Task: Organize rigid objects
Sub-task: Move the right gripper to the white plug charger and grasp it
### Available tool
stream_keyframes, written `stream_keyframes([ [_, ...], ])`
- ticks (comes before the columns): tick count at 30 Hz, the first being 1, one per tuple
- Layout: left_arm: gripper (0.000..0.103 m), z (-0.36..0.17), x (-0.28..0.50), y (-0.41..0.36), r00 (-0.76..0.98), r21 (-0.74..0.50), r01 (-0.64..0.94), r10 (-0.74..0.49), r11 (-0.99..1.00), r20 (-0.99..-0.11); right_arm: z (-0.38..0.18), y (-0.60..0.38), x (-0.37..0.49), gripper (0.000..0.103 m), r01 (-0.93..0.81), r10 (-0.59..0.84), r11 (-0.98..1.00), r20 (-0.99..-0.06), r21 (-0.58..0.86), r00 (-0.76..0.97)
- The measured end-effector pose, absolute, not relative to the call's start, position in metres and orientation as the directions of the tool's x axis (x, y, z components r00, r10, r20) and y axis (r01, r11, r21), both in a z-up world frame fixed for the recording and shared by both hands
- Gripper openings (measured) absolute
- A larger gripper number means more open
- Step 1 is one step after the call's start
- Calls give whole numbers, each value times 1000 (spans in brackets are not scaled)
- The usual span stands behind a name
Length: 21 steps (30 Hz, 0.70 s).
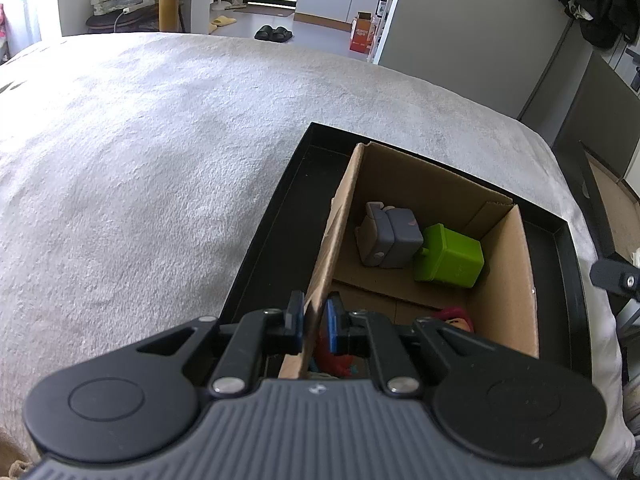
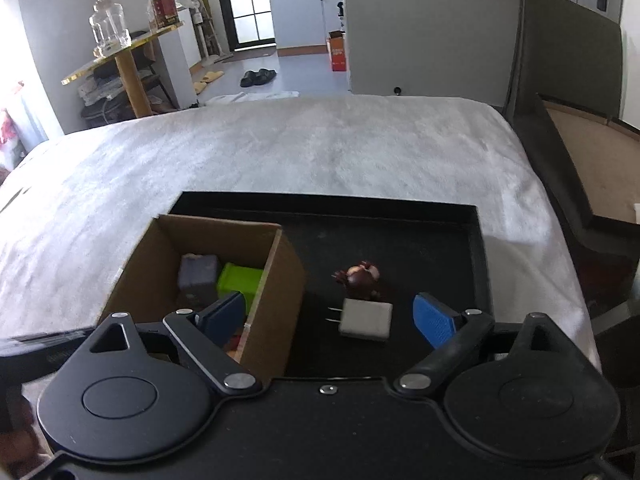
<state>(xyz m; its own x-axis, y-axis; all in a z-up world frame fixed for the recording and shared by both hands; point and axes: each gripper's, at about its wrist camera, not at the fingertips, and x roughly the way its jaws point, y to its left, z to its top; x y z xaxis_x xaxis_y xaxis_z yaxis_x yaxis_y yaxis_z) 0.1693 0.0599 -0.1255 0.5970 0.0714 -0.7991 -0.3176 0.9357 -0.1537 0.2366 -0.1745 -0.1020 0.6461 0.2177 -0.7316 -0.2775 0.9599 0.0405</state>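
A cardboard box (image 1: 508, 280) stands in a black tray (image 1: 264, 240) on the bed. Inside it lie a grey-purple block toy (image 1: 386, 236), a green block toy (image 1: 450, 258) and a red-haired figure (image 1: 456, 318). My left gripper (image 1: 314, 322) is shut on the box's left wall. In the right wrist view the box (image 2: 276, 300) is at the left of the tray (image 2: 482, 264). A white plug adapter (image 2: 366, 319) and a dark brown figure (image 2: 360, 276) lie on the tray floor. My right gripper (image 2: 330, 314) is open above them, its left finger (image 2: 224, 314) inside the box.
The tray sits on a white fleecy blanket (image 2: 320, 148) covering the bed. A dark chair (image 2: 576, 200) stands at the bed's right side. Beyond the bed are a gold side table (image 2: 120, 60), slippers (image 2: 258, 77) and an orange box (image 2: 338, 54) on the floor.
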Motion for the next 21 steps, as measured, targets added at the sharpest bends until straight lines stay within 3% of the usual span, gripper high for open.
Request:
stream_keyframes([
  [14, 11, -123, 169, 57, 600, -124, -324, 102, 938, -794, -142, -204, 247, 91, -200, 183, 977, -771, 73, 611],
  [21, 11, -121, 165, 55, 601, -79, -371, 174, 925, -780, -168, -196, 259, 83, -202, 189, 976, -799, 87, 571],
])
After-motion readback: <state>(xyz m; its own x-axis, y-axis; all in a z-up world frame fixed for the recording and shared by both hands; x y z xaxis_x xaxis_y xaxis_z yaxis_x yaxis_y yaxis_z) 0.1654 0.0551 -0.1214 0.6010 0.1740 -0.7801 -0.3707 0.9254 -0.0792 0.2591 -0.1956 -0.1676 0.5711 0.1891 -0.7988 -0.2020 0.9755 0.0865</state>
